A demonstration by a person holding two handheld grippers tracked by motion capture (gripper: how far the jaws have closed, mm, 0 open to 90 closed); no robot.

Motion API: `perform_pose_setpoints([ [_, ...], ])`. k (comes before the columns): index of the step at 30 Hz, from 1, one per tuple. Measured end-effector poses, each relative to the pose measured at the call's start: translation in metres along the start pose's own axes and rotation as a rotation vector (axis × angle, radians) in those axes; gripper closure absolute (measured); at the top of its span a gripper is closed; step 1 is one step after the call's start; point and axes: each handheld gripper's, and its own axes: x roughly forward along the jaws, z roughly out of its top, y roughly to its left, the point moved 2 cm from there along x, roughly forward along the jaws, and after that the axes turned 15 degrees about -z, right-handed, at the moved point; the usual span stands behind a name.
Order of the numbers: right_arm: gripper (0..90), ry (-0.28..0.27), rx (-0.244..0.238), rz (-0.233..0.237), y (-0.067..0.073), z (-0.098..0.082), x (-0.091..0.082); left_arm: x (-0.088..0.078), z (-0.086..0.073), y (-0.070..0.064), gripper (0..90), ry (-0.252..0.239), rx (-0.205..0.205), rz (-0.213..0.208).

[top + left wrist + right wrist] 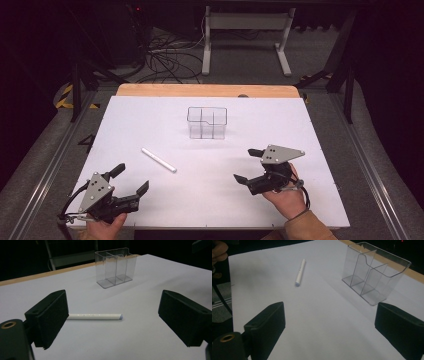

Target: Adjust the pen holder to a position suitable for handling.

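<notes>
Two grippers, both mine, wait with jaws spread wide and nothing between them: the left gripper (129,181) at the near left corner of the table (150,200), the right gripper (247,165) near right. The pen (158,160) lies flat on the white top, slanted, closer to my left gripper, and well apart from the clear holder (207,122), which stands upright farther back near the middle. I judge the step is to pick up that pen. To do it well I should turn my jaws across the barrel, come down around its middle, close gently so it doesn't roll, then lift it level before tipping it toward a compartment.
</notes>
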Motion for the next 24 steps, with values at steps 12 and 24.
perform_pose_setpoints([
  [12,12.6,0.063,-0.013,0.041,0.01,0.021,0.026,-0.001,-0.001,0.003,10.2,0.0,-0.012,0.004],
  [24,15.0,0.074,-0.048,0.065,0.021,0.042,0.048,-0.003,-0.003,0.005,10.3,-0.007,-0.022,0.009],
])
